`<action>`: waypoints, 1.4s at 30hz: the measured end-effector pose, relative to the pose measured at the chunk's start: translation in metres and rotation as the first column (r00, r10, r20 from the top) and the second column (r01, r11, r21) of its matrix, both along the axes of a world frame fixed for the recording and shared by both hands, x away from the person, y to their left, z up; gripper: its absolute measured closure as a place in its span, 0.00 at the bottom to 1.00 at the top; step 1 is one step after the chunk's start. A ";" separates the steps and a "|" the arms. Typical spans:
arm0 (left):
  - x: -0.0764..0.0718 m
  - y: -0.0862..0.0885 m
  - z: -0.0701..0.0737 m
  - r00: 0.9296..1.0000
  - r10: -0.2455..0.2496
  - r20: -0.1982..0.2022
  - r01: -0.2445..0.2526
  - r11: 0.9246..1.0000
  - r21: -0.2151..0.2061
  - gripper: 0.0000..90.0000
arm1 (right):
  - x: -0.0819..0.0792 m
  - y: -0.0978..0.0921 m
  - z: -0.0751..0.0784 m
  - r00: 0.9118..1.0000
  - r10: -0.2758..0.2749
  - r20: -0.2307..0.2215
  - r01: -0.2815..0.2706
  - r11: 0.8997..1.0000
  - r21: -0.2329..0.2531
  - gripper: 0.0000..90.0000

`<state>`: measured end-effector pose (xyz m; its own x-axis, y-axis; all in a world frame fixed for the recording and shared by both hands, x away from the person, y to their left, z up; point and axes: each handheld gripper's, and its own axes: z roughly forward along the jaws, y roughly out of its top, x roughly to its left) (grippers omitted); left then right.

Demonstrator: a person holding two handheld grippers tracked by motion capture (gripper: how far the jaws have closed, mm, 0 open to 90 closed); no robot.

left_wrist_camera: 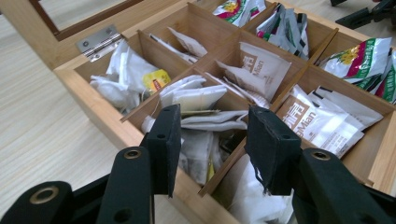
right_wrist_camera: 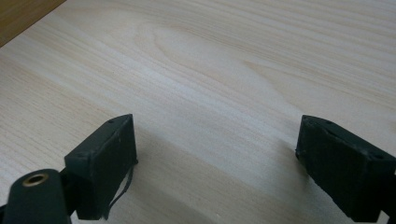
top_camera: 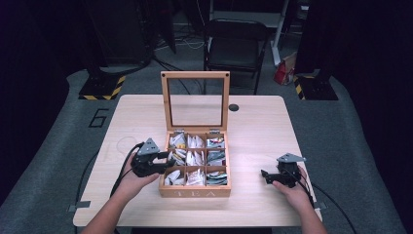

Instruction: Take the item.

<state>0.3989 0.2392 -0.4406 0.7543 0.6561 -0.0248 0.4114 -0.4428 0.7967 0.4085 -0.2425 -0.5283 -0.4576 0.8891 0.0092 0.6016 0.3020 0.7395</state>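
Nine compartments, three by three, divide the light bamboo tea box (top_camera: 195,191) lettered "TEA" on its front wall; it sits at table centre, slightly toward 6 o'clock. Its glass-paned wooden lid (top_camera: 195,100) stands upright at the box's 12 o'clock edge, on silver metal hinges (left_wrist_camera: 99,41). White paper tea sachets (left_wrist_camera: 198,98) fill the left and middle columns. Green-and-red foil packets (left_wrist_camera: 362,58) fill the right column.

The pale wooden table (top_camera: 258,126) carries a small black round disc (top_camera: 234,107) at 1 o'clock of the lid. Beyond the table stands a black folding chair (top_camera: 234,46).

Left gripper (top_camera: 168,161): jaws open, holding nothing, poised at the box's 9 o'clock wall over the middle-left compartment; the wooden dividers (left_wrist_camera: 243,147) and crowded sachets lie directly beneath. Right gripper (top_camera: 265,176): jaws spread wide, empty, low over bare table at 3 o'clock of the box, well apart from it.

The left gripper view shows brown print reading "Mian" on white-and-brown sachets (left_wrist_camera: 317,123) and a yellow-labelled sachet (left_wrist_camera: 156,79), both illegible from the high view. The right gripper view shows plain wood grain (right_wrist_camera: 210,70) between its jaws.
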 end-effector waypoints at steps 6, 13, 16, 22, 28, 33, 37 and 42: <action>0.002 -0.009 0.001 1.000 -0.021 0.005 0.021 1.000 -0.001 0.62 | 0.000 0.000 0.000 1.000 0.000 0.000 0.000 1.000 0.000 0.13; 0.005 -0.020 0.000 0.999 -0.039 -0.001 0.039 0.999 -0.005 0.63 | 0.000 0.000 0.000 1.000 -0.003 -0.002 0.003 1.000 0.002 0.13; 0.006 -0.022 -0.001 0.999 -0.041 0.001 0.041 0.999 -0.005 0.63 | 0.000 0.000 0.000 1.000 0.000 0.000 0.000 1.000 0.000 0.13; 0.007 -0.024 -0.001 0.999 -0.045 0.001 0.045 0.999 0.002 0.66 | -0.001 0.001 0.000 1.000 -0.007 -0.004 0.007 1.000 0.004 0.13; 0.007 -0.026 -0.002 0.998 -0.057 -0.008 0.057 0.998 0.004 0.67 | 0.000 0.001 0.000 1.000 -0.006 -0.003 0.006 1.000 0.004 0.13; 0.009 -0.028 -0.004 0.998 -0.055 -0.007 0.055 0.998 0.011 0.68 | 0.000 0.000 0.000 1.000 -0.003 -0.002 0.003 1.000 0.002 0.13; 0.011 -0.029 -0.007 0.999 -0.051 -0.017 0.052 0.999 0.014 0.69 | 0.000 0.000 0.000 1.000 -0.002 0.001 0.002 1.000 0.000 0.13; 0.011 -0.028 -0.007 0.998 -0.054 -0.015 0.055 0.998 0.029 0.75 | 0.000 -0.001 0.000 1.000 0.020 0.002 -0.020 1.000 -0.011 0.13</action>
